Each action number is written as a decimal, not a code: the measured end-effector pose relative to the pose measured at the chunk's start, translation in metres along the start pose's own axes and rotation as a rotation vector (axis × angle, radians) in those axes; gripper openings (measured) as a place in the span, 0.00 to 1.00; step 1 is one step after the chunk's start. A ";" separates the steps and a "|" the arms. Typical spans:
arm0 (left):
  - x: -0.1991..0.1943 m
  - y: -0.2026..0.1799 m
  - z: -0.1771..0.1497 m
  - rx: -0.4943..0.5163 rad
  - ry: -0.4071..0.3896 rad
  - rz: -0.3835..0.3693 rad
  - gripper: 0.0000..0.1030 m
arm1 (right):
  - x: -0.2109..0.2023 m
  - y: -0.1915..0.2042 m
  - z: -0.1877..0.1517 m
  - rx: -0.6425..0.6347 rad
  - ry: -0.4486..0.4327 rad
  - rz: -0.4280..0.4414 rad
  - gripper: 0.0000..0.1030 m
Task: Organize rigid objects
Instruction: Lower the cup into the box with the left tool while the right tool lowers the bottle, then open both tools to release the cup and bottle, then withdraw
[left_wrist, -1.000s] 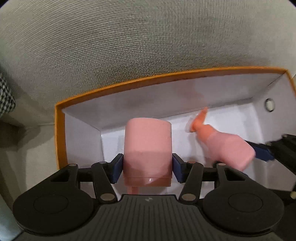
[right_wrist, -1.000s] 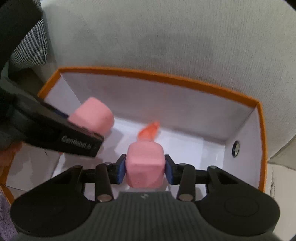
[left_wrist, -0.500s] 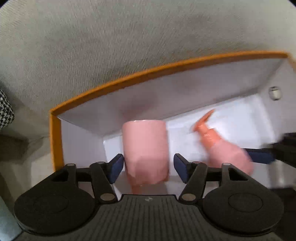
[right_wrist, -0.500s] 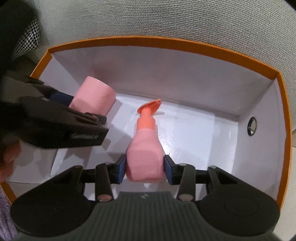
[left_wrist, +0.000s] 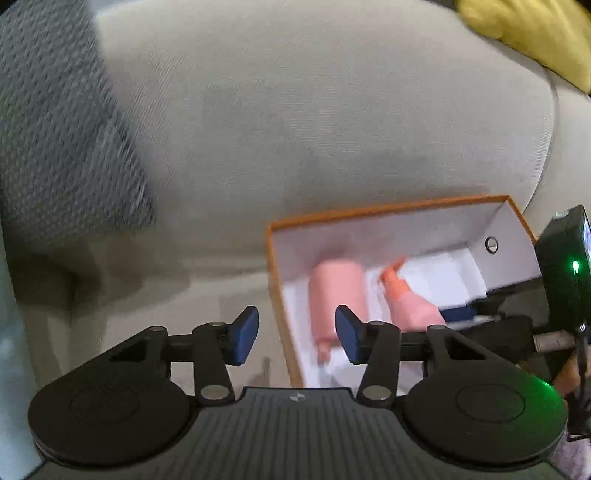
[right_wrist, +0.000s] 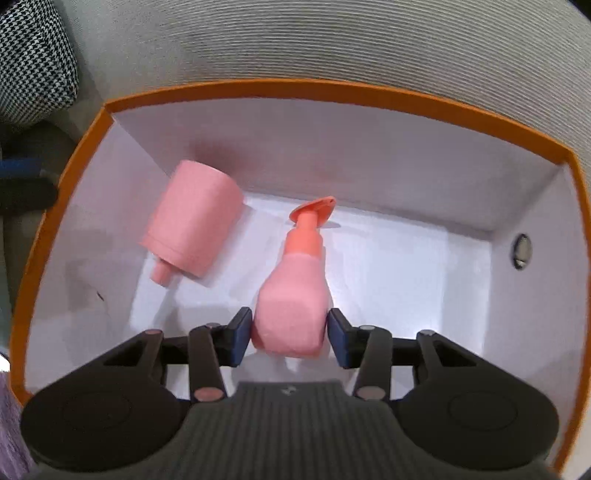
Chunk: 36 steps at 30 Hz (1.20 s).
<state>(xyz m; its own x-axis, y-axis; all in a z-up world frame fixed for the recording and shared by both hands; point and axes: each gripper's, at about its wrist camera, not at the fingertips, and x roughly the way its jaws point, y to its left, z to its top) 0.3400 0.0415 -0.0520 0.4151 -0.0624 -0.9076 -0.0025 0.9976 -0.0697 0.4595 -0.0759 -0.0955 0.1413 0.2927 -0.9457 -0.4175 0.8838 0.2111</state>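
An orange-rimmed white box (right_wrist: 332, 94) sits on a grey sofa. A pink cylindrical bottle (right_wrist: 194, 221) lies on its side at the box's left. A pink pump bottle (right_wrist: 295, 291) lies on the floor of the box, pump pointing away, between the fingers of my right gripper (right_wrist: 290, 338); small gaps show at both pads. My left gripper (left_wrist: 295, 334) is open and empty, pulled back outside the box's left wall (left_wrist: 280, 314). The cylinder (left_wrist: 336, 291) and the pump bottle (left_wrist: 410, 302) show blurred in the left wrist view.
A houndstooth cushion (right_wrist: 33, 59) lies at the far left. A grey sofa backrest (left_wrist: 314, 110) rises behind the box, with a yellow cushion (left_wrist: 535, 33) at the upper right. A metal grommet (right_wrist: 521, 249) sits in the box's right wall.
My left gripper opened, let the pink cylinder drop into the box and drew back to the left. My right gripper lowered the pump bottle onto the box floor and its jaws loosened.
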 end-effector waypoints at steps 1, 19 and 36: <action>0.003 0.004 -0.006 -0.016 0.014 -0.018 0.50 | 0.002 0.006 0.003 -0.007 -0.009 -0.011 0.45; 0.011 0.033 -0.011 -0.028 0.042 -0.195 0.10 | 0.038 0.063 0.021 0.016 -0.058 -0.026 0.45; -0.005 0.057 -0.019 -0.059 0.020 -0.219 0.12 | 0.019 0.066 0.006 -0.056 -0.067 0.027 0.59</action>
<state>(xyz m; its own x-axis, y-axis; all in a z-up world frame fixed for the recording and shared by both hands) 0.3201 0.0986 -0.0592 0.3932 -0.2786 -0.8762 0.0325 0.9566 -0.2896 0.4395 -0.0100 -0.0982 0.1887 0.3414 -0.9208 -0.4713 0.8541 0.2201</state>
